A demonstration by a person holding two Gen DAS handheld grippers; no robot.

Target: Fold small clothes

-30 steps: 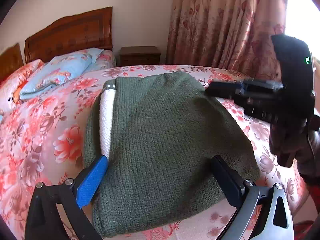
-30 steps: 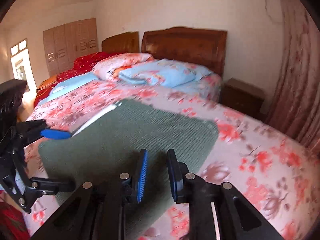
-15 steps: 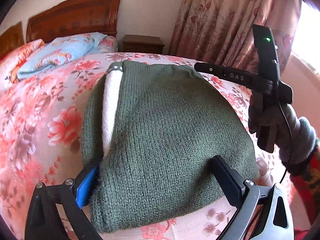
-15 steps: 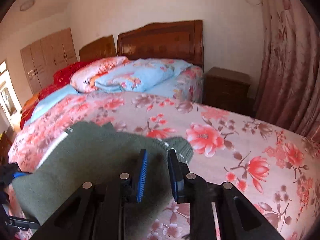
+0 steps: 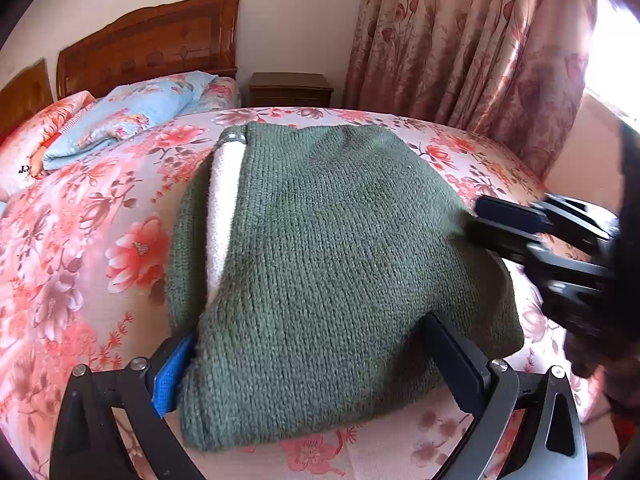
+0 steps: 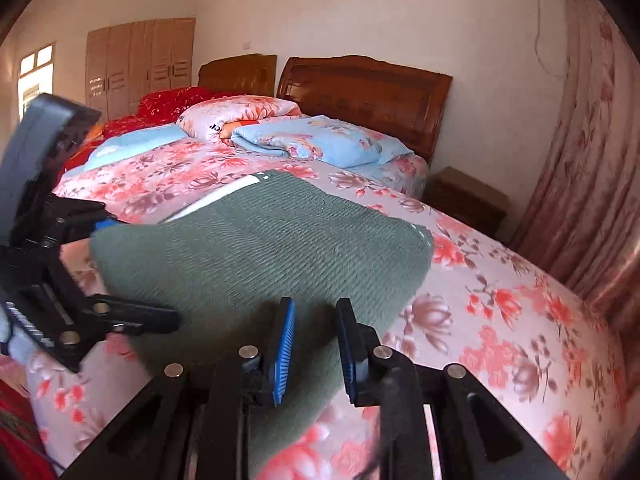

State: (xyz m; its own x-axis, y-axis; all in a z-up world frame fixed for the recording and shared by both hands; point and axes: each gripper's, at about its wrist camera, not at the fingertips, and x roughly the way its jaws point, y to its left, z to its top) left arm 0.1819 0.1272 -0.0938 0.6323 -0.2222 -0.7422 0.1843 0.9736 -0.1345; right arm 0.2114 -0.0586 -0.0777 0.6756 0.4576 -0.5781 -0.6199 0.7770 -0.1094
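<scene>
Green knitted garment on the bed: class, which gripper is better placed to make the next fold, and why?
Probably the left. The left gripper is open, its fingers straddling the green knitted garment at its near edge. The right gripper has narrowly parted jaws holding nothing at the garment's side edge.

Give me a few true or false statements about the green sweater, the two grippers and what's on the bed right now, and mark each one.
1. The green sweater lies folded on the floral bedspread. True.
2. The left hand-held gripper is shut tight. False: its fingers stand wide apart, one at each side of the sweater's near edge.
3. A white strip shows along the sweater's left side. True.
4. The right hand-held gripper is lifting the sweater off the bed. False: there is a gap between its fingers and nothing in them.
5. The folded blue blanket lies on top of the sweater. False: it sits apart, near the wooden headboard.
</scene>
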